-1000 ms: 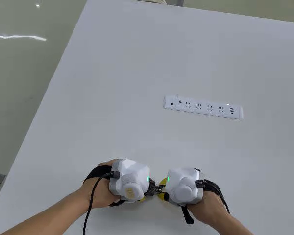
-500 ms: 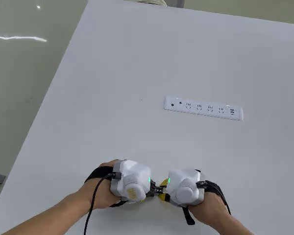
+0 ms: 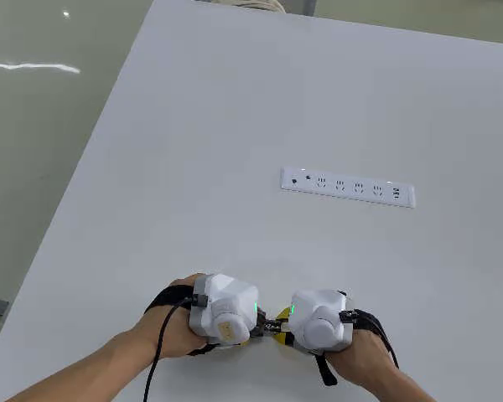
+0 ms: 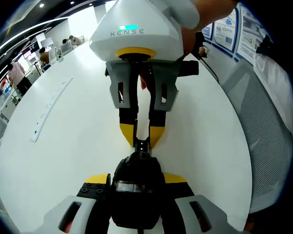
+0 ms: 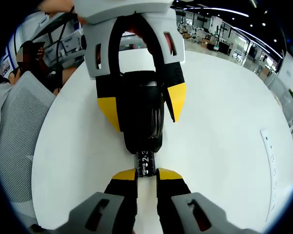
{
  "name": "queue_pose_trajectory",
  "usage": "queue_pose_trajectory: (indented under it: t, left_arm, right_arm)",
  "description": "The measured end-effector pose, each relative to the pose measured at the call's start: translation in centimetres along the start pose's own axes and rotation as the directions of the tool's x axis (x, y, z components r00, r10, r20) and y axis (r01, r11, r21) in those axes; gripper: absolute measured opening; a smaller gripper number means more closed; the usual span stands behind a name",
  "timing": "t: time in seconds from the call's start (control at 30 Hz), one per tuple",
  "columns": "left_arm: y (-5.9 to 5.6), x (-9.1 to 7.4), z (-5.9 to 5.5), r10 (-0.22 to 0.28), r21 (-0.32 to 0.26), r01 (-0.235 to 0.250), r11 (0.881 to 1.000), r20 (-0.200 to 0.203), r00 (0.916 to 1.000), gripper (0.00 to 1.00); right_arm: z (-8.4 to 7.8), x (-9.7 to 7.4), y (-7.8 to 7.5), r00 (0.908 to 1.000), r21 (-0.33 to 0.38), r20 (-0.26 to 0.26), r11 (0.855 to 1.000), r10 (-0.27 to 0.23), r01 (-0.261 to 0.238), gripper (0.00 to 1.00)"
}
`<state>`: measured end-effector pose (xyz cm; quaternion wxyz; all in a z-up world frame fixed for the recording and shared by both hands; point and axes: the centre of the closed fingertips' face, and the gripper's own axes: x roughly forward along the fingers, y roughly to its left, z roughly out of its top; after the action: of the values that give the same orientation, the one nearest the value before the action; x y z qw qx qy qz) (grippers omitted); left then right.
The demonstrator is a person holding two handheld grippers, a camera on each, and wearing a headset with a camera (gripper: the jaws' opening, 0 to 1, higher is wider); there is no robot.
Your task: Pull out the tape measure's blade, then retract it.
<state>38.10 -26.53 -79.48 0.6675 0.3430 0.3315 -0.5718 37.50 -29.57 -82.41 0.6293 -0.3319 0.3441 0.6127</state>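
Low on the white surface (image 3: 235,126), near its front edge, the two grippers met nose to nose, each held in one of the person's hands: the left hand (image 3: 172,322) and the right hand (image 3: 362,352).

In the left gripper view, the left gripper (image 4: 136,178) had its yellow-tipped jaws closed on the sides of a black, rounded tape measure case (image 4: 136,190), which sat between them just above the surface. The right gripper view showed the same case (image 5: 144,117) from the front, clamped on both flanks.

The right gripper (image 5: 146,174) had its own yellow-tipped jaws pressed together on the blade (image 5: 145,163). Only a short stretch of it, printed with numerals, was out of the case mouth. That put the jaw tips just beside the case.

A long white power strip (image 3: 348,186) lay flat on the surface, well apart from the grippers and farther from the person. A grey mesh chair back (image 4: 268,126) stood beside the surface's edge.
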Motion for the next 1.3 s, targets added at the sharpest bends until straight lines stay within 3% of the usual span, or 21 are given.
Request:
queue_pose_trajectory:
  t: [1.3]
  left_arm:
    - [0.1, 0.1, 0.0, 0.001, -0.008, -0.001, 1.0, -0.005, 1.0, 0.36]
  right_arm:
    - [-2.5, -1.6, -0.3, 0.9997, 0.006, -0.024, 1.0, -0.003, 0.004, 0.13]
